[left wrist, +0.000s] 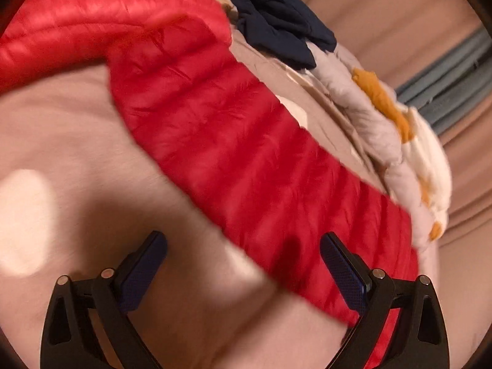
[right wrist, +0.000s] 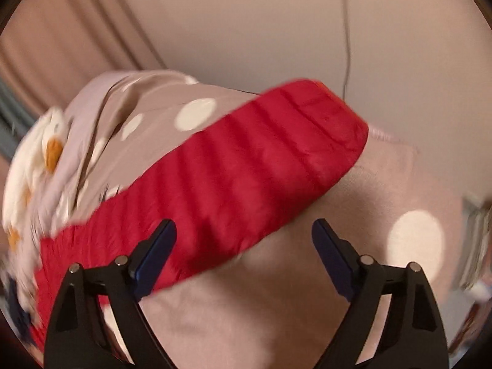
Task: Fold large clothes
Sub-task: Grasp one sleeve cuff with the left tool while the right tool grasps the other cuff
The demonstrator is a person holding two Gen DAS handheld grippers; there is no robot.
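Below, red quilted jacket [left wrist: 246,160], both tools open

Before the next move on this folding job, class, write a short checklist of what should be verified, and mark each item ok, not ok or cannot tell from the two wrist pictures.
1. Left gripper open and empty: ok, jaws apart, nothing between them.
2. Right gripper open and empty: ok, jaws apart above the fabric.
3. Red quilted jacket within view of both grippers: ok.
4. Jacket spread flat: not ok; a long part lies out, the rest bunches at the top of the left view.
5. Other laundry clear of the jacket: cannot tell; the navy garment and pale duck-print fabric lie close beside it.
6. Pictures sharp: not ok, blurred.
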